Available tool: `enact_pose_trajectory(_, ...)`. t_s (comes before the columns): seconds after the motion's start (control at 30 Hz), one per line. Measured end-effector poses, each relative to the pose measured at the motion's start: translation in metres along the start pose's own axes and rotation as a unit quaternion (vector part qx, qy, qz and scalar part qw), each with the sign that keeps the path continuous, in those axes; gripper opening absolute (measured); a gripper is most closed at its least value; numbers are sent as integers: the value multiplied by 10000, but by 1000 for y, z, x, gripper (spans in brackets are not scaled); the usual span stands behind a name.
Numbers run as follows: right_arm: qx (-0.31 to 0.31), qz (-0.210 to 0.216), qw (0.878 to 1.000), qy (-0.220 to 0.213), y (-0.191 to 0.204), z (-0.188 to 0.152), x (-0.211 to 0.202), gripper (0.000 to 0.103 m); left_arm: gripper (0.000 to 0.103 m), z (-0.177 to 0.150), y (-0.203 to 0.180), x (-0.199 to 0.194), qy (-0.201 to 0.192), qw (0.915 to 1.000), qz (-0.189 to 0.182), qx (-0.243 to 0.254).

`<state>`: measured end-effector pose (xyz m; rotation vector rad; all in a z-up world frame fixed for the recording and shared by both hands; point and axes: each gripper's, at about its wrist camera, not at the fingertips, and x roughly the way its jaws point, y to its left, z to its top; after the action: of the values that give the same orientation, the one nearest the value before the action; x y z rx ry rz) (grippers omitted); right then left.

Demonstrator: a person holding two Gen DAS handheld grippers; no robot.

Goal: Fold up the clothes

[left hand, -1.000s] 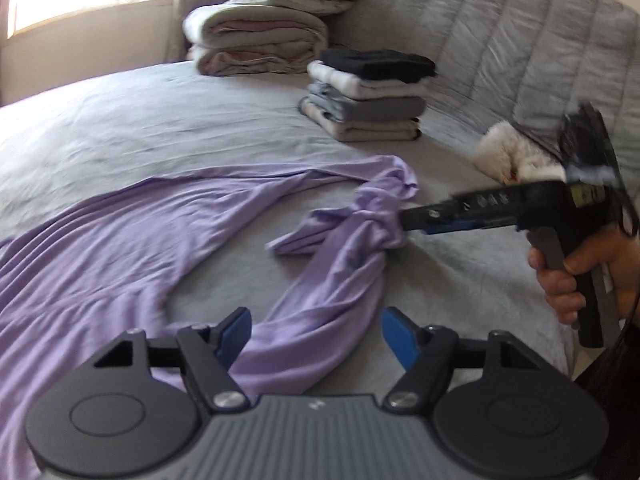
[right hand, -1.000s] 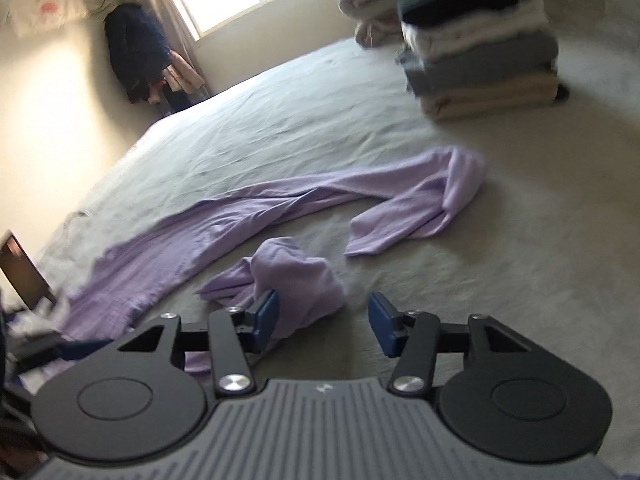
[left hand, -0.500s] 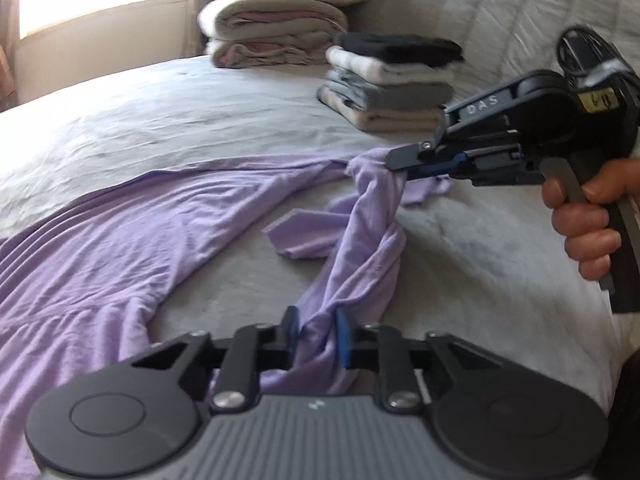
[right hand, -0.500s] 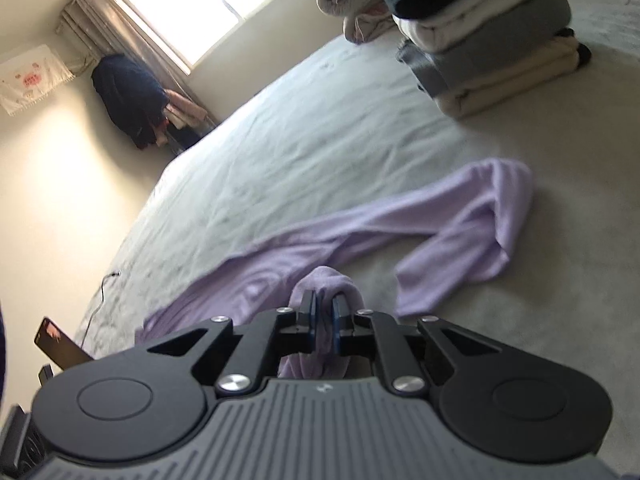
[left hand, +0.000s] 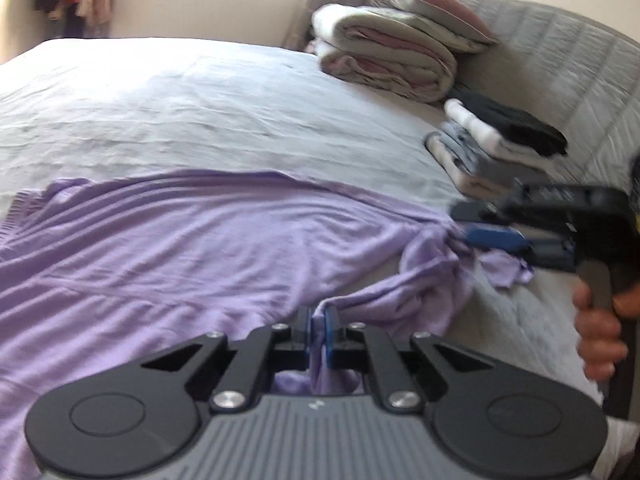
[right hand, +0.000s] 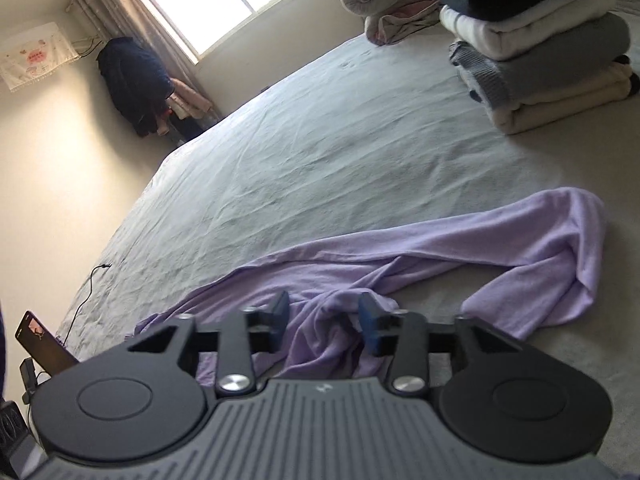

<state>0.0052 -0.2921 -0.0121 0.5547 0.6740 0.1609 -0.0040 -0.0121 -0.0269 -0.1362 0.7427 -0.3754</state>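
A lilac long-sleeved garment [left hand: 192, 240] lies spread on the grey bed. My left gripper [left hand: 316, 330] is shut on a fold of its sleeve near the front. My right gripper [right hand: 323, 318] is open, its jaws either side of a bunched part of the garment [right hand: 332, 332]. It also shows in the left wrist view [left hand: 492, 236], at the right, by the crumpled sleeve end. A long sleeve [right hand: 520, 240] trails to the right in the right wrist view.
A stack of folded clothes [left hand: 496, 144] [right hand: 548, 64] sits at the far right of the bed. Rolled duvets and a pillow [left hand: 392, 52] lie behind it against the padded headboard [left hand: 560, 76]. A phone [right hand: 40, 344] stands at the bed's left edge.
My right gripper, shut on the bunched cloth half a second ago, has opened. My left gripper shut on the sleeve and has pulled it left, towards the body of the garment.
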Motion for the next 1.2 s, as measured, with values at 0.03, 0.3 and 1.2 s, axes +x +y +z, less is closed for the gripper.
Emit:
enact_pose_trajectory(0.03,11,-50,10000,1,-2,0,-1,43,6,2,3,0,-41,10000,54,-53)
enact_pose_trajectory(0.3,168,-288,9987,381,-6,-10,4,43,6,20,24,6,-329,9961,699,-417)
enact_pose_trajectory(1.2,593,-257,9967,-499,-35,18,-76,5,35,-7,-40,-15,-249,9795,-1320,1498)
